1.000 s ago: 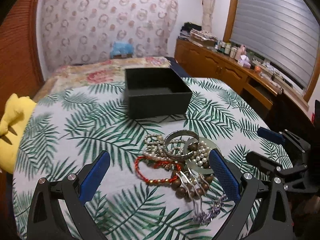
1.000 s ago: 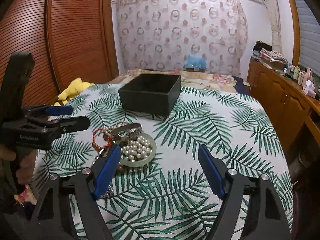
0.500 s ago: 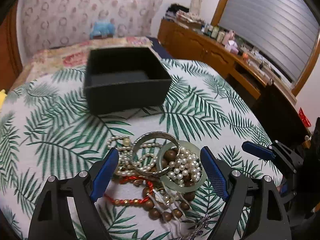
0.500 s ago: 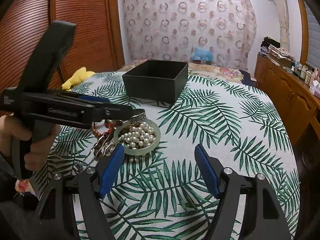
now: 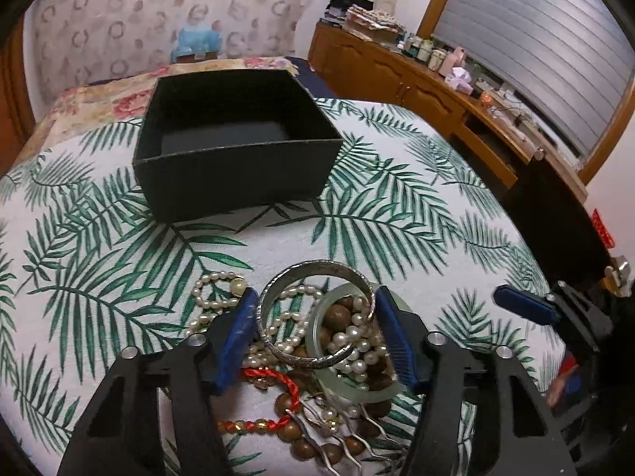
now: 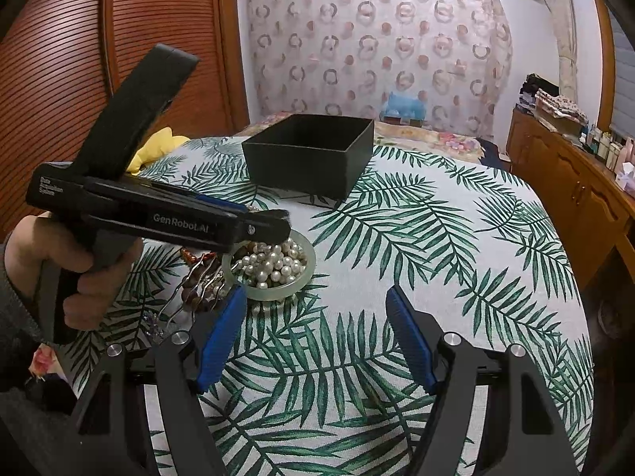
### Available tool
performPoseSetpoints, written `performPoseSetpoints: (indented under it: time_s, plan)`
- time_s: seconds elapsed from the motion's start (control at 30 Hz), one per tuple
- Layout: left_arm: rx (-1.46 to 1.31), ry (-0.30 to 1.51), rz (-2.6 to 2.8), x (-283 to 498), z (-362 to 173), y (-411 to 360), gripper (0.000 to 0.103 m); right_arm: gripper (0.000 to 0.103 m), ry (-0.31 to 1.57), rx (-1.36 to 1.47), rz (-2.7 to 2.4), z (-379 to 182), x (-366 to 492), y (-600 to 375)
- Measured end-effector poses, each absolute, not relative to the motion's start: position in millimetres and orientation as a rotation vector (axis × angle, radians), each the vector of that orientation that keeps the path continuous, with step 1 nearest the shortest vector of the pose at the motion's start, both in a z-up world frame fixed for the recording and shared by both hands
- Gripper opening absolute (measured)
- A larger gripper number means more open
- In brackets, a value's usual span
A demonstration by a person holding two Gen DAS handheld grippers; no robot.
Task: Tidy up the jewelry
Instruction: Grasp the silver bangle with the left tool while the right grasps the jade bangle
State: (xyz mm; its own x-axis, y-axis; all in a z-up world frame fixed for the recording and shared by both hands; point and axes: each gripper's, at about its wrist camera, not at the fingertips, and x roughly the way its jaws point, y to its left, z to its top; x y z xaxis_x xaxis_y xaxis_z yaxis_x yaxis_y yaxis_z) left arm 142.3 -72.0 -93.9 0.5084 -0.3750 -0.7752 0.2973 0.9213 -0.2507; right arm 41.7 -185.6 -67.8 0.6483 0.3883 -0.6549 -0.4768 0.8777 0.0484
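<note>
A pile of jewelry lies on the leaf-print cloth: a silver bangle [image 5: 317, 313], a pale green jade bangle [image 5: 349, 384], pearl strands [image 5: 216, 289], brown wooden beads and a red cord bracelet [image 5: 274, 380]. My left gripper [image 5: 315, 333] has its blue pads on either side of the silver bangle, touching or nearly touching it. An open black box [image 5: 234, 146] stands behind the pile, empty. My right gripper [image 6: 317, 337] is open and empty, just right of the pile. The jade bangle [image 6: 274, 289] and the box [image 6: 313, 154] show in the right wrist view.
The table [image 6: 456, 246] is round, its edge falling off to the right. A wooden sideboard [image 5: 416, 83] with bottles runs along the right wall. A yellow plush toy [image 6: 158, 146] lies at the table's far left. A bed sits behind the table.
My left gripper has moved forward and down over the pile and its fingers have narrowed around the silver bangle. My right gripper has stayed open and shifted slightly.
</note>
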Motion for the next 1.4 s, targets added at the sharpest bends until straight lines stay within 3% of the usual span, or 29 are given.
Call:
performPoseSetpoints:
  time_s: [0.5,1.03,1.4]
  plan:
    - [-0.041,0.797,-0.296,114,-55,-40,0.057,0.074,0.781,-0.174,0.608,-73,74,-158]
    - [-0.064,0.785,-0.252,106,-57,-14,0.057,0.076,0.912,-0.202,0.674,-88,109,-120]
    - [-0.050,0.770,-0.235,115,-51,-9,0.057,0.075,0.835,-0.235,0.671,-64,111,-125]
